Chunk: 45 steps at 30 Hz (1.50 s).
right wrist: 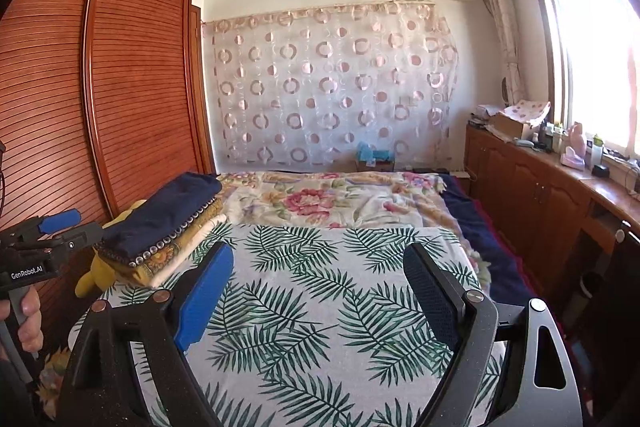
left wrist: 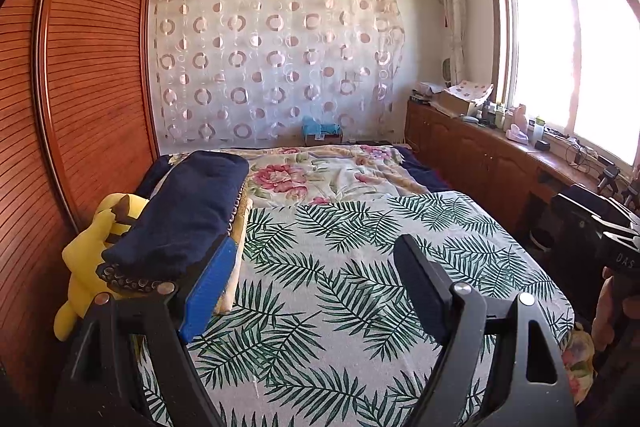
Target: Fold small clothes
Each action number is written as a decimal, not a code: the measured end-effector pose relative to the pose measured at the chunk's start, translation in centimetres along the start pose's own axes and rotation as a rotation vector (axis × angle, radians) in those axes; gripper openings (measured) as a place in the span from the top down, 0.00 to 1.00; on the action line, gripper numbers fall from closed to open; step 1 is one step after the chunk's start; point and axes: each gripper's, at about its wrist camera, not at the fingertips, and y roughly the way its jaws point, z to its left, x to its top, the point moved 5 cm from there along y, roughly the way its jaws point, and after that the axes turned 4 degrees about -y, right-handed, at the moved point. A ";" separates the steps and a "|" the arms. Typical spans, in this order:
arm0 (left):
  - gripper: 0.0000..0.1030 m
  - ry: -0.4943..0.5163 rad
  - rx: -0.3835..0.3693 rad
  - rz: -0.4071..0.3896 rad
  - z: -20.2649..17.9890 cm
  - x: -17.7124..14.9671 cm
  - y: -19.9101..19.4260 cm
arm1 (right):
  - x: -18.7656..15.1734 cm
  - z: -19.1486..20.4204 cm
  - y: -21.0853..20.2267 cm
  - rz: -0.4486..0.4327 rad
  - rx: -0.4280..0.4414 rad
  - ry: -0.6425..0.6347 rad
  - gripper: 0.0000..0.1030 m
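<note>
A stack of folded clothes lies at the left edge of the bed, a navy piece on top with yellow and cream pieces under it; it also shows in the right wrist view. My left gripper is open and empty above the palm-leaf sheet, its blue finger next to the stack. My right gripper is open and empty above the same sheet. The left gripper's body shows at the left in the right wrist view.
A yellow plush toy sits left of the stack against the wooden wardrobe. A floral blanket covers the far half of the bed. A low wooden cabinet with clutter runs under the window on the right.
</note>
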 end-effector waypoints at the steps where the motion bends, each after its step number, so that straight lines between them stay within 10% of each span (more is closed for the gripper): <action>1: 0.21 -0.001 -0.002 0.001 0.0 0.0 0.0 | -0.1 0.0 0.0 0.000 -0.001 0.000 0.15; 45: 0.21 0.003 0.001 -0.005 0.2 -0.2 0.0 | -0.3 -2.7 0.3 -0.013 0.010 -0.012 0.15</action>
